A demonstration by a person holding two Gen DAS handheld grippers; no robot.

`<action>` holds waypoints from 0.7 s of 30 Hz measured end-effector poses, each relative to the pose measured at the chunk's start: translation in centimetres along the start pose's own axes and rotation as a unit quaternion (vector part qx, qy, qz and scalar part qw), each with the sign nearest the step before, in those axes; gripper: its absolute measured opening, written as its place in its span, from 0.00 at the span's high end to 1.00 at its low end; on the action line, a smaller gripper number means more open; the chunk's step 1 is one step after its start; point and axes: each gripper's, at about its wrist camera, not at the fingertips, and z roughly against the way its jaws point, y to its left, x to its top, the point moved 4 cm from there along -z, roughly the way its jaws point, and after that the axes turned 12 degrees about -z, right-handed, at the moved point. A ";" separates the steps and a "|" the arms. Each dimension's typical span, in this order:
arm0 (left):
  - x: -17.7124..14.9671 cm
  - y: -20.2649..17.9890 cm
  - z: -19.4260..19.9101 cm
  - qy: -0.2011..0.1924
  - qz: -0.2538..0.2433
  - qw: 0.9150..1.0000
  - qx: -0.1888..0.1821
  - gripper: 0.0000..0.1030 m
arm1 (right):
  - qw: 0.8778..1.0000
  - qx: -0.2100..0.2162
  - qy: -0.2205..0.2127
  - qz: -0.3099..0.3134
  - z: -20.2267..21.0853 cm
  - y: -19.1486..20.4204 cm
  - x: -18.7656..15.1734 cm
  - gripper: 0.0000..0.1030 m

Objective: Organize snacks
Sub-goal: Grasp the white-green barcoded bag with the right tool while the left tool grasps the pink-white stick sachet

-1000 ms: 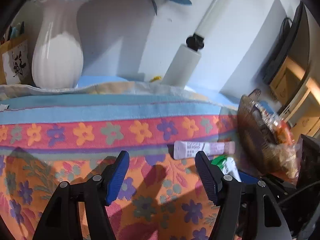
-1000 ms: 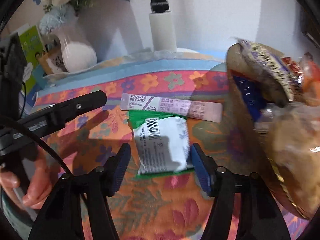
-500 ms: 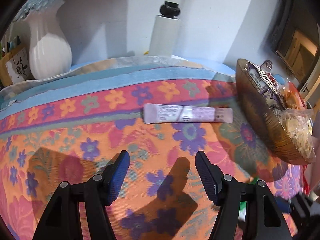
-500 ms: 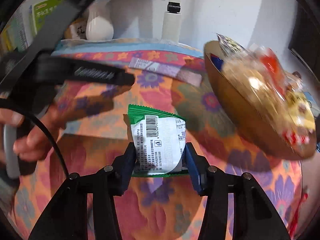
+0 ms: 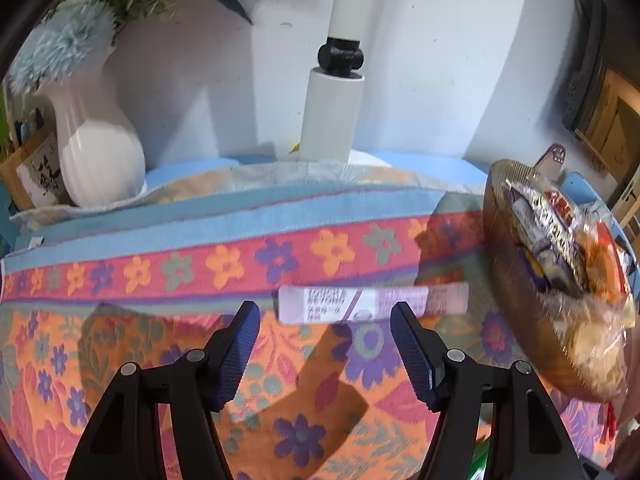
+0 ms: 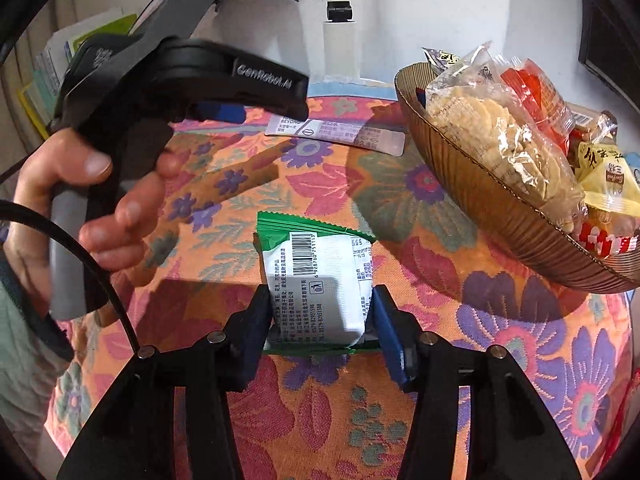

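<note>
On the floral-clothed counter (image 6: pixel 420 200), a green packet (image 6: pixel 320 280) is being clamped by the right hand-held gripper (image 6: pixel 320 330); the left hand-held gripper (image 5: pixel 324 344) is being held spread before a "BEYOND" sachet (image 5: pixel 372 304).

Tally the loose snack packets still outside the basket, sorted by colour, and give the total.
Green-and-white packet, shut in the right gripper: 1
Pale purple stick sachet, lying on the floral cloth ahead of the open left gripper: 1
Total: 2
The packets already in the snack basket are not counted.
</note>
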 end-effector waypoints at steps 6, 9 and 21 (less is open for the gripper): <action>1.1 -0.8 -0.7 0.000 -0.012 1.000 -0.003 0.37 | 1.000 0.004 0.000 -0.001 -0.1 -0.4 0.3 0.51; 1.3 -1.0 -0.9 0.001 -0.018 1.000 -0.002 0.37 | 1.000 0.004 0.001 -0.001 0.1 -0.3 0.2 0.51; 1.0 -0.8 -1.3 0.001 -0.015 1.000 -0.003 0.37 | 1.000 0.004 0.001 0.001 0.2 0.2 0.1 0.51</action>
